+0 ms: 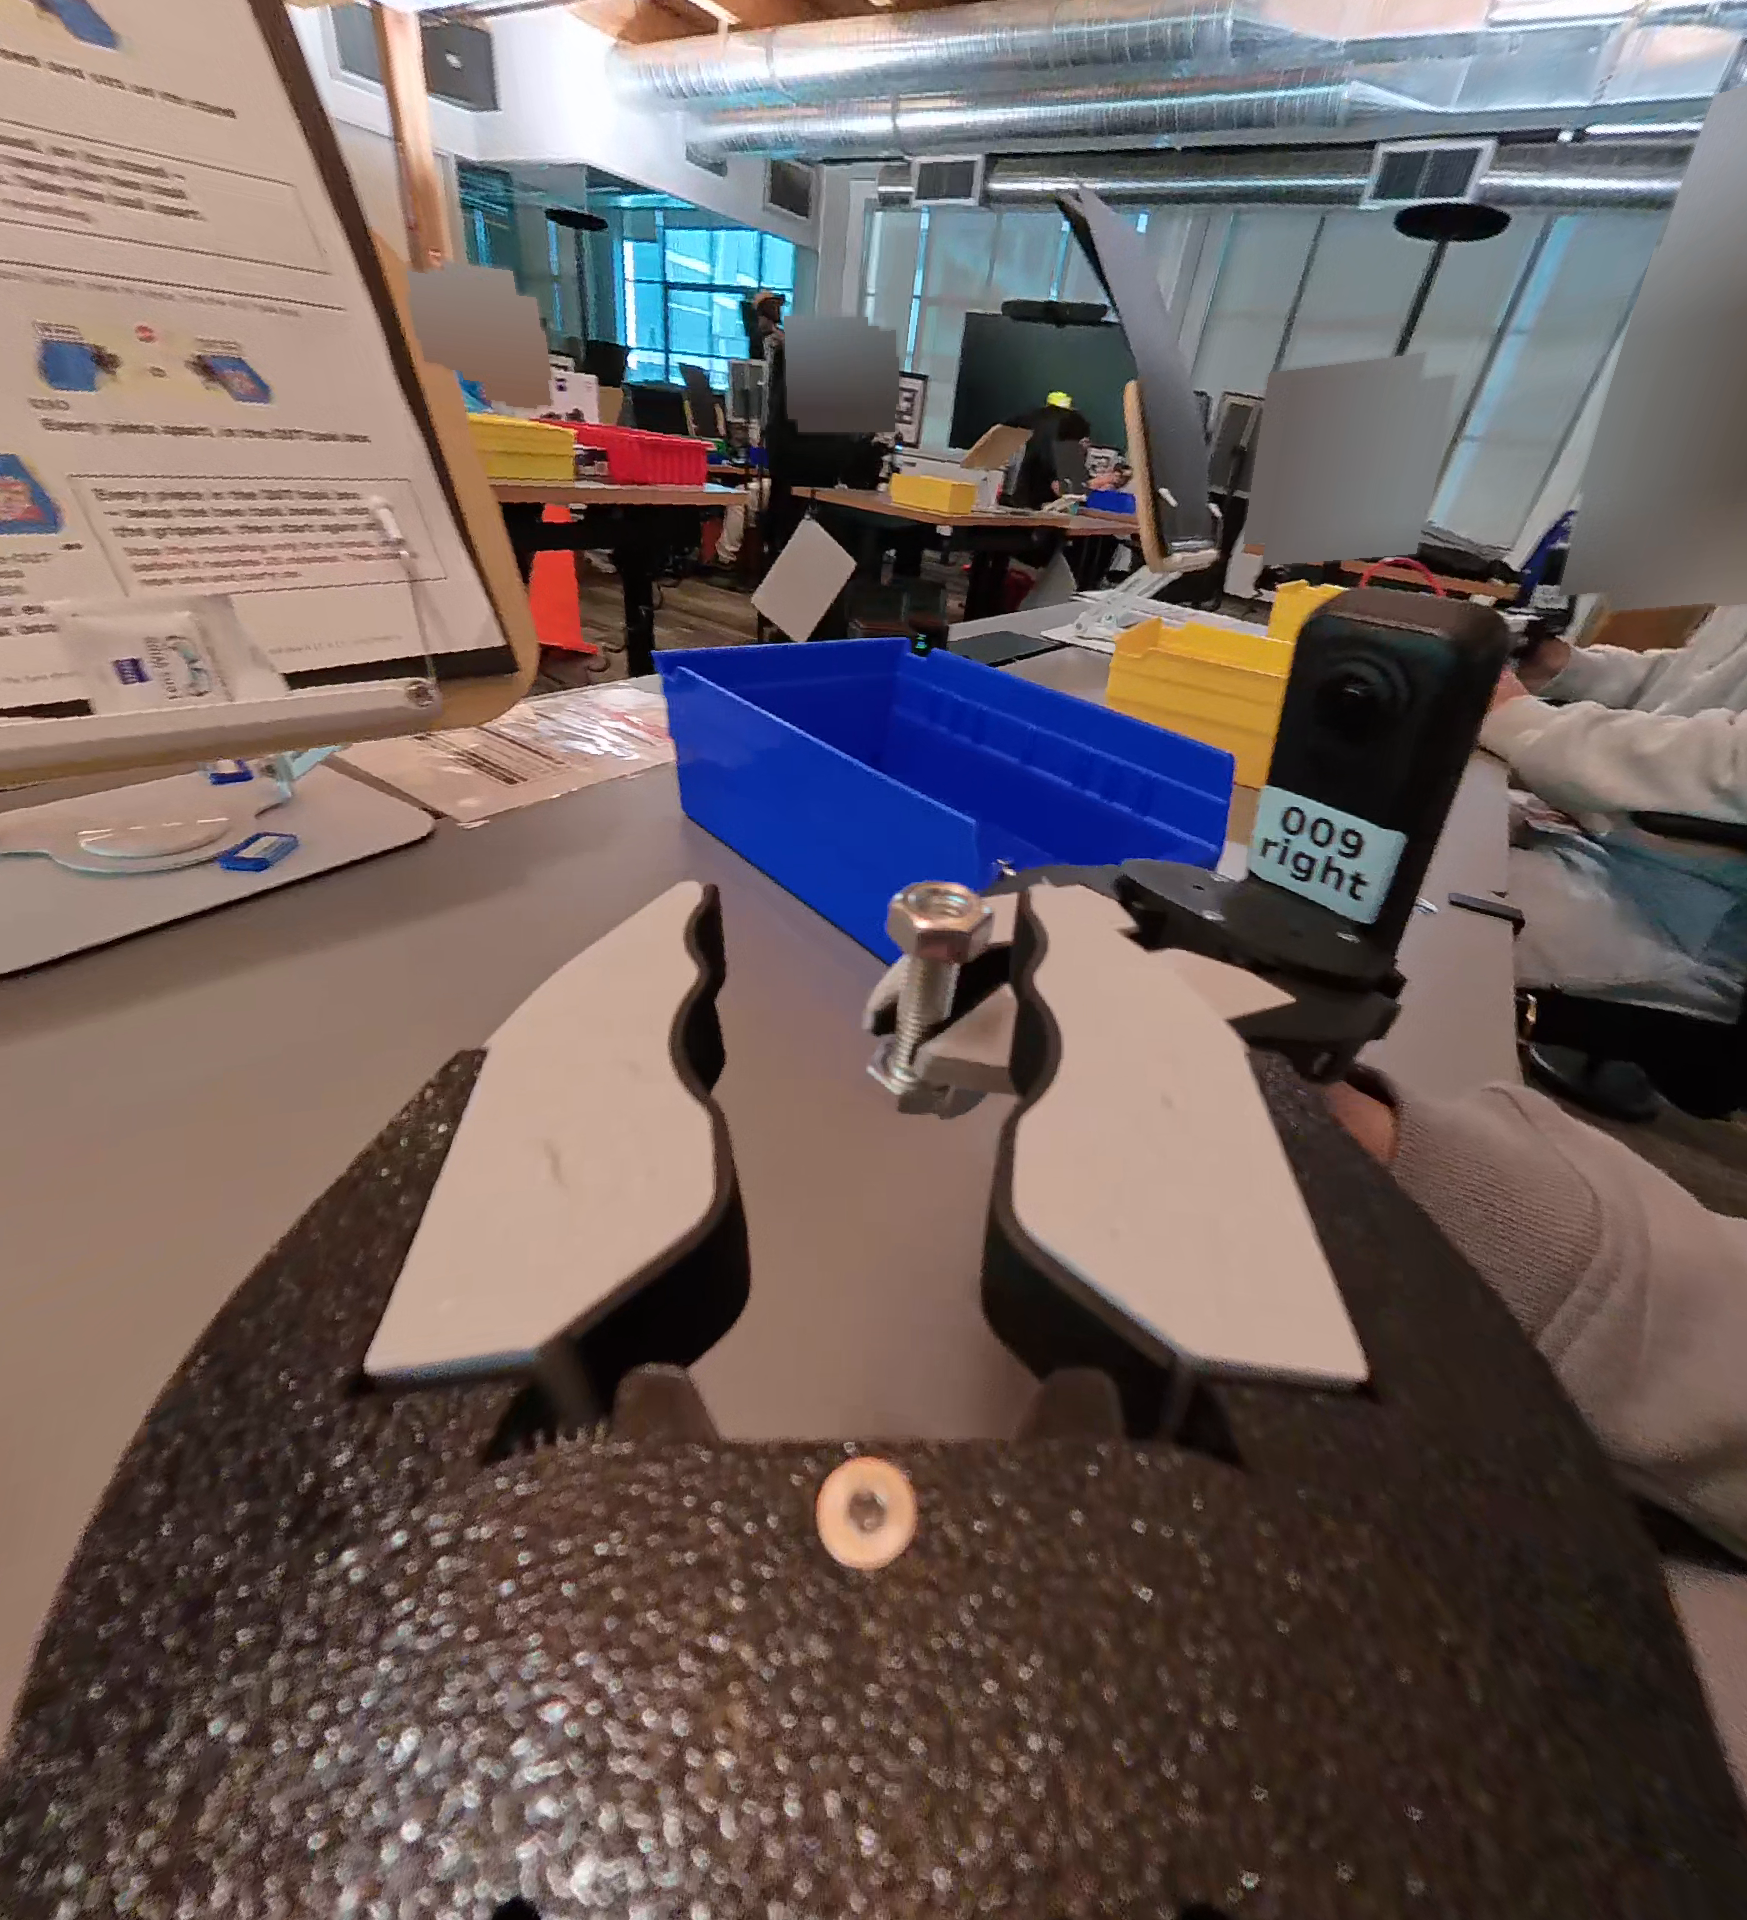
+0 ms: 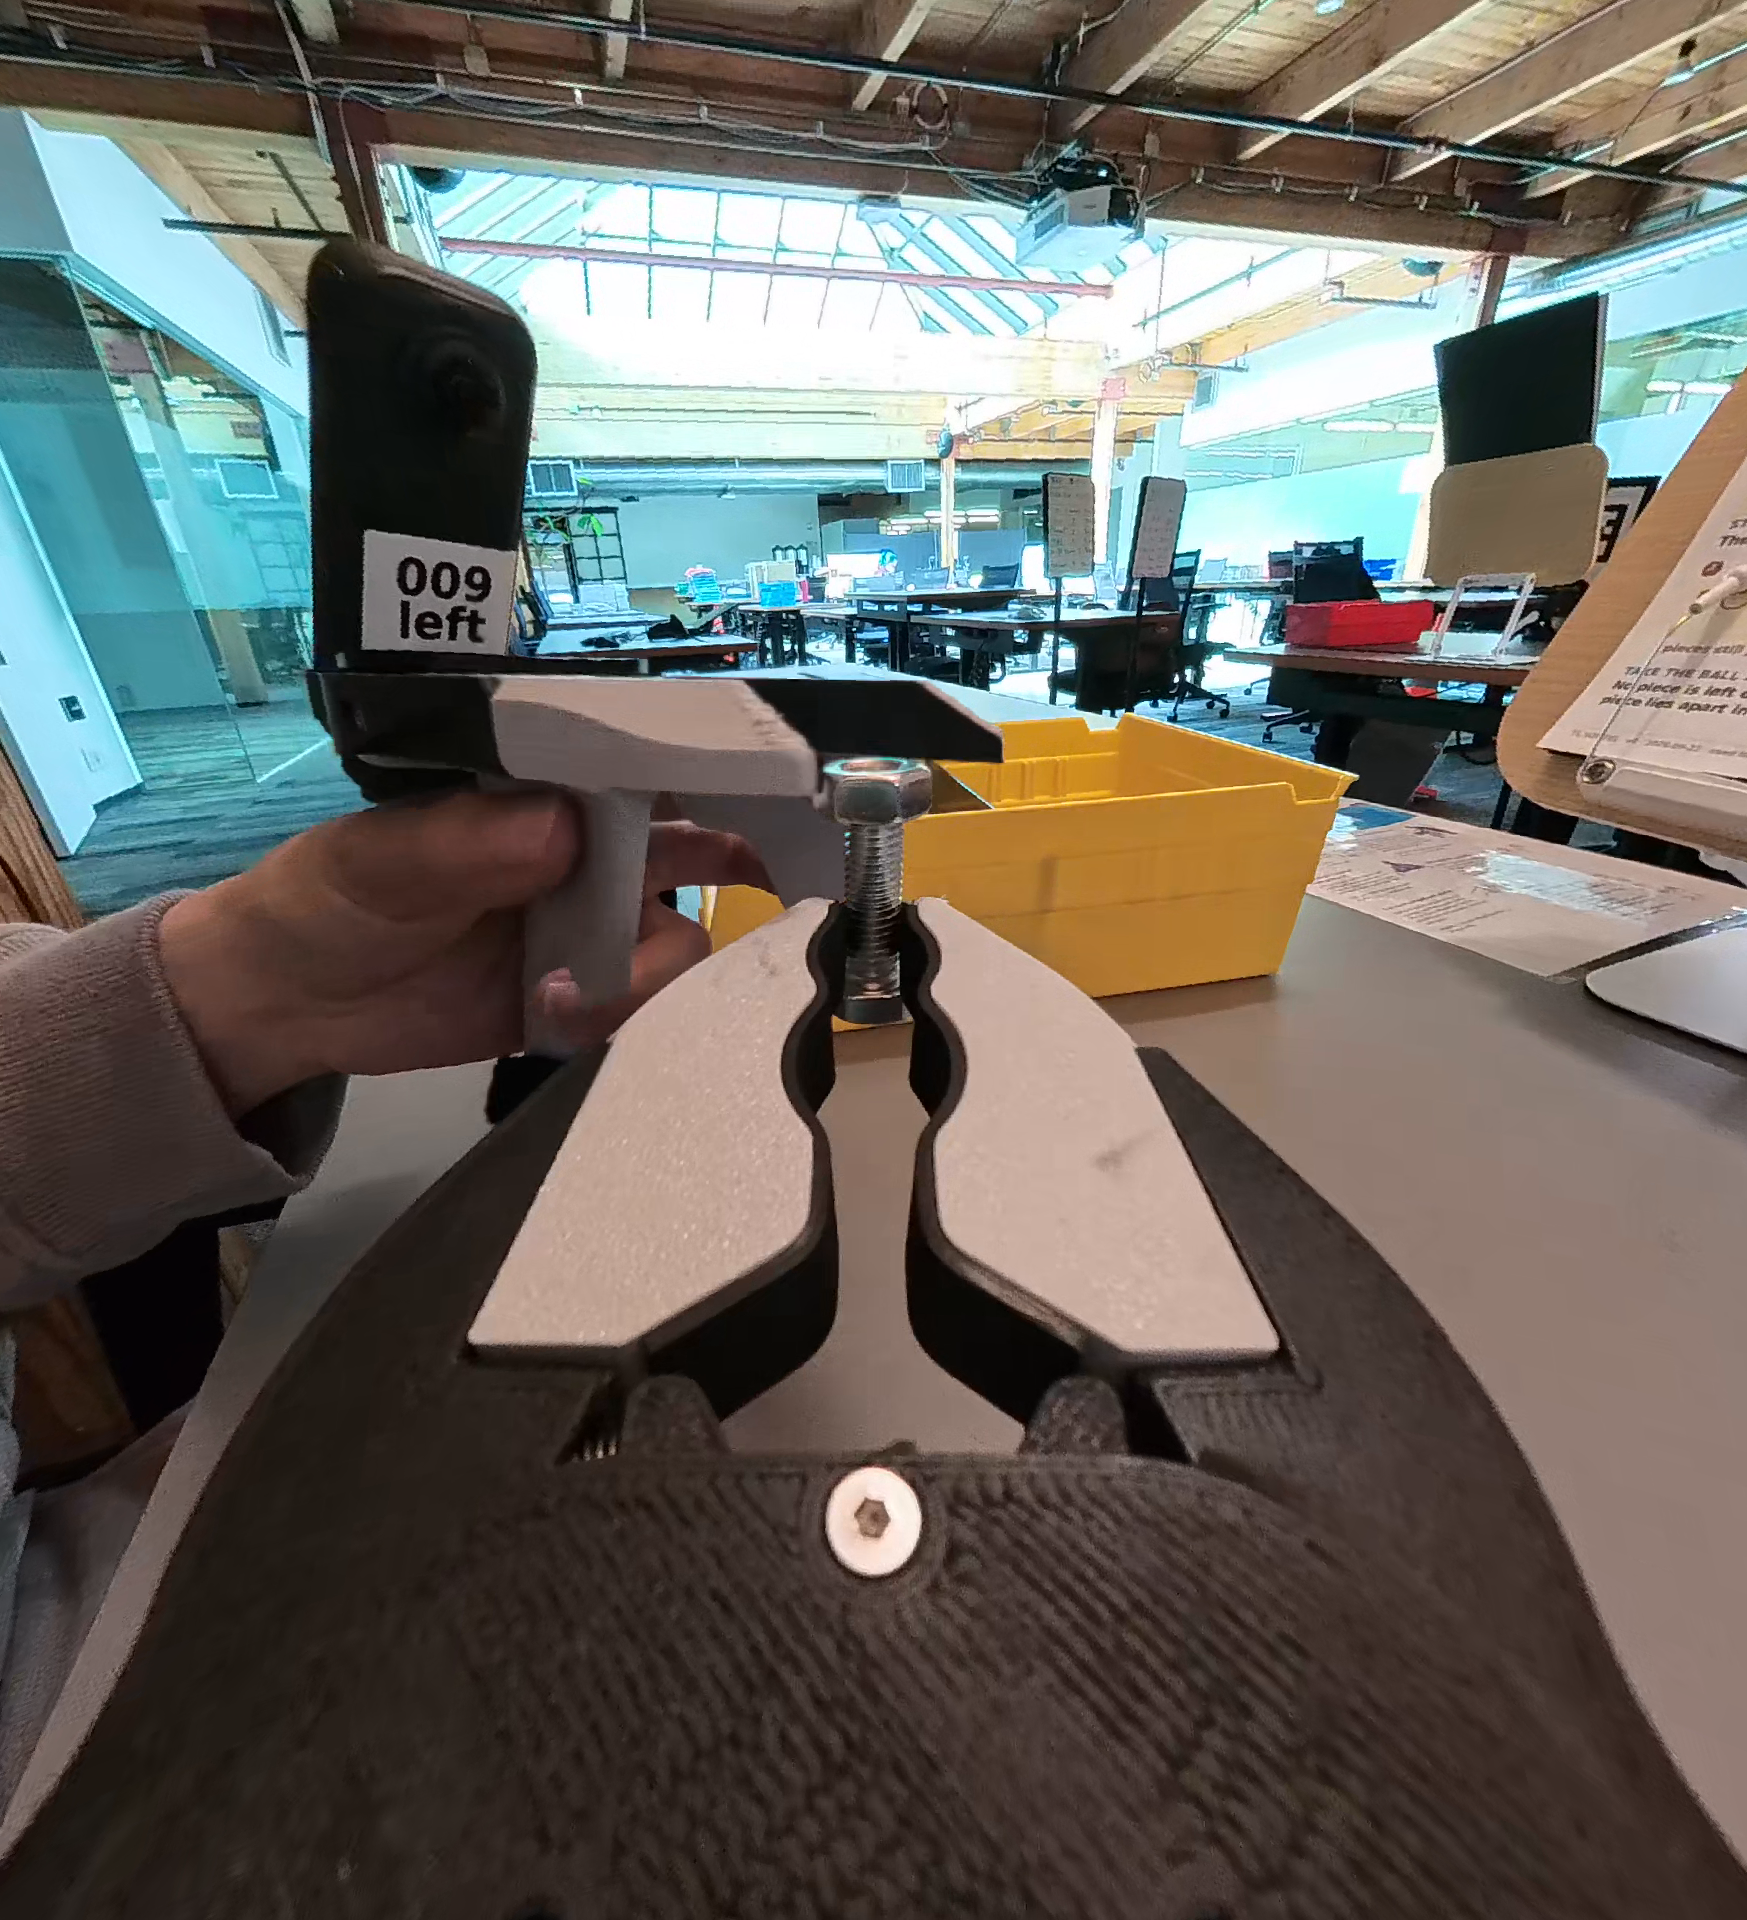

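Left wrist view: left gripper [image 1: 864,935] jaws stand wide apart, nothing pressed between them. A steel bolt [image 1: 916,1003] stands upright in the gap, closer to the right-hand finger [image 1: 1139,1122], with a hex nut [image 1: 940,921] threaded on its top end. The left-hand finger is well clear of it. The bolt is held low down by the tips of the right gripper [image 1: 962,1029], which comes in from the right. Behind sits a blue bin [image 1: 807,821] on the grey table [image 1: 225,1039]; a yellow bin [image 1: 1191,686] lies beyond it. A document stand [image 1: 142,436] is at left. A sleeve [image 1: 1627,1330] shows at right.

Right wrist view: right gripper [image 2: 874,966] is closed tight on the bolt [image 2: 871,883], both pads pressing the threaded shaft near its lower head, bolt upright above the table [image 2: 1471,1195]. The nut [image 2: 881,790] sits at the top, level with the left gripper [image 2: 827,743], which is held by a hand [image 2: 381,945]; whether its fingers touch the nut, cannot tell here. The yellow bin [image 2: 1160,852] is just behind.
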Demonstrator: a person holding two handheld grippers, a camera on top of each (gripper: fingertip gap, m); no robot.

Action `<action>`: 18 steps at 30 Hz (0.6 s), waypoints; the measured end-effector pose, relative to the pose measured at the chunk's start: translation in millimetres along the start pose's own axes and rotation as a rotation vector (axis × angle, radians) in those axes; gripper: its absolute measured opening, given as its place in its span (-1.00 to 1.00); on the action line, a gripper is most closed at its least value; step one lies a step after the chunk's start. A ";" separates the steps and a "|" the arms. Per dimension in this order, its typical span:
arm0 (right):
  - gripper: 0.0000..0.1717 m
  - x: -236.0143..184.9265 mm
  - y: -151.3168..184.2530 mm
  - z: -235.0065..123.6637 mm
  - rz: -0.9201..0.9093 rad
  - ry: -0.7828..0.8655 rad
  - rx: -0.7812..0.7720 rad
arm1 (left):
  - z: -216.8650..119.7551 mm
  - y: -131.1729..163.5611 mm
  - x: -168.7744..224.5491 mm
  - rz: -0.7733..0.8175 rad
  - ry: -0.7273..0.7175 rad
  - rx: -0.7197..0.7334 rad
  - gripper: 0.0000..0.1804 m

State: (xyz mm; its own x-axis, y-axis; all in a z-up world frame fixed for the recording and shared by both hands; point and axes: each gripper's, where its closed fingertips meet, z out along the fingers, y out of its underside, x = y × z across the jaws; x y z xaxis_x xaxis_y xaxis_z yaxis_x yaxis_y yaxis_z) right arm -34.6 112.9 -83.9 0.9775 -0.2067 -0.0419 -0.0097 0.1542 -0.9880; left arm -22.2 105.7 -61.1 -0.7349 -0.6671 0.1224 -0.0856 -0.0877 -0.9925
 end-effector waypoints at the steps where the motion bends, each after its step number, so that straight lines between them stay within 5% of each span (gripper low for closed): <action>1: -0.89 -0.1 -0.6 -0.2 0.001 0.000 0.004 | -0.8 -0.3 -1.7 -0.003 -0.007 0.006 -0.43; 13: -0.89 -0.4 -0.6 -0.3 0.018 -0.010 0.005 | -5.6 0.5 -5.7 0.010 -0.027 -0.027 -0.40; 18: -0.89 -0.8 0.9 -0.1 0.013 -0.011 -0.005 | -3.6 2.8 3.7 0.022 0.038 -0.030 -0.58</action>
State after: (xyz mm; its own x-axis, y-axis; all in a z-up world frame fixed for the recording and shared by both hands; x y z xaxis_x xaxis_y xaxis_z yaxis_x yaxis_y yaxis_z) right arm -35.4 113.2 -84.8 0.9796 -0.1940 -0.0526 -0.0230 0.1520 -0.9881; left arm -27.6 105.7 -63.5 -0.7615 -0.6403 0.1010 -0.0890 -0.0511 -0.9947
